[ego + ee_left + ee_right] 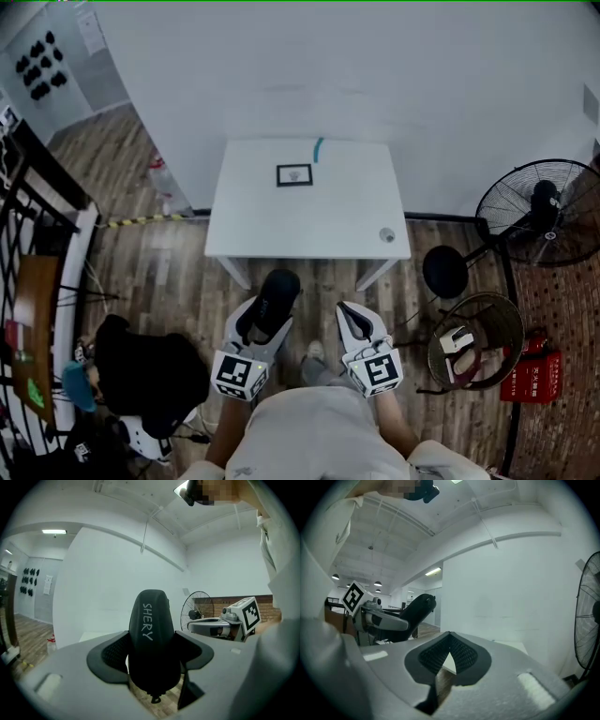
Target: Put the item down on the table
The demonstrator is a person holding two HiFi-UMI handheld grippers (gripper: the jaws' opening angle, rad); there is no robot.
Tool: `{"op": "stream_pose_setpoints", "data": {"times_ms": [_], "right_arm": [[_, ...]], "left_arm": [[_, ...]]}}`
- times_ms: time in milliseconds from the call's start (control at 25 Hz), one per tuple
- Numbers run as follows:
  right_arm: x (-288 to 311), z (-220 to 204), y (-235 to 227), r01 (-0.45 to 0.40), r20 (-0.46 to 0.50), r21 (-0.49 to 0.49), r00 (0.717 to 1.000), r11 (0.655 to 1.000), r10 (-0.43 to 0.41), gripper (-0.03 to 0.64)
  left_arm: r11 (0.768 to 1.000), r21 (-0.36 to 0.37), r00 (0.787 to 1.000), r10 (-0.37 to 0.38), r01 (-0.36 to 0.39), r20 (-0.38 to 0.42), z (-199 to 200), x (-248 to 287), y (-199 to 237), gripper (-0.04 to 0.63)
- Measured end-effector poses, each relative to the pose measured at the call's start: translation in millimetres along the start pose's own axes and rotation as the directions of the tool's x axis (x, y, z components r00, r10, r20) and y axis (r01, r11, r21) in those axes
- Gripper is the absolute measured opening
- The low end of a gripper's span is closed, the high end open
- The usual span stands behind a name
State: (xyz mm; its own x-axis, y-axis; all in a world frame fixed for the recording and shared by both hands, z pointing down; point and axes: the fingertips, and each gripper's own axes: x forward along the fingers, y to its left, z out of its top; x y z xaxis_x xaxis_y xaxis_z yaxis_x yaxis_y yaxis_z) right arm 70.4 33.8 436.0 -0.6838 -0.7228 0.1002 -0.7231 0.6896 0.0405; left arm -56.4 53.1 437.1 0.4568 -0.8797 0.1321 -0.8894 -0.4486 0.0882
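Note:
A black oblong case [279, 289] with the word SHERY in white print [151, 630] stands upright between the jaws of my left gripper [262, 319], which is shut on it; the dark pads [111, 654] press on both of its sides. I hold it over the wooden floor, just short of the front edge of the white table [309, 216]. My right gripper [349, 311] hangs beside it at the same height, shut and with nothing in it; its pads [436, 656] meet at the tips. The right gripper view also shows the case [418, 609] at the left.
On the table lie a small black-framed card [294, 174], a teal strip [319, 149] and a small round thing [386, 234]. A standing fan [544, 211], a black round stool [445, 272] and a wire basket [473, 342] stand at the right. A black bag [150, 375] lies at the left.

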Motion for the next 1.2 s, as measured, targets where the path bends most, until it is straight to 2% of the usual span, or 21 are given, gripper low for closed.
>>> {"op": "stream_pose_setpoints", "data": {"times_ms": [480,800,1200], "right_arm": [[60,1,-80,-0.080,-0.001,0.015,0.997,0.997,0.080,0.003],[84,-6,-98,-0.124,-0.002,0.046,0.992,0.991,0.125,0.003],[110,-8,-120,-0.106,0.009,0.051,0.994,0.993,0.105,0.003]], "left_arm": [[0.997,0.003,0.997,0.082,-0.082,-0.012,16,83,22,0.325],[0.992,-0.003,0.991,0.124,-0.125,-0.057,9,103,32,0.325],[0.995,0.017,0.994,0.099,-0.098,-0.041,13,140,48,0.325]]}}
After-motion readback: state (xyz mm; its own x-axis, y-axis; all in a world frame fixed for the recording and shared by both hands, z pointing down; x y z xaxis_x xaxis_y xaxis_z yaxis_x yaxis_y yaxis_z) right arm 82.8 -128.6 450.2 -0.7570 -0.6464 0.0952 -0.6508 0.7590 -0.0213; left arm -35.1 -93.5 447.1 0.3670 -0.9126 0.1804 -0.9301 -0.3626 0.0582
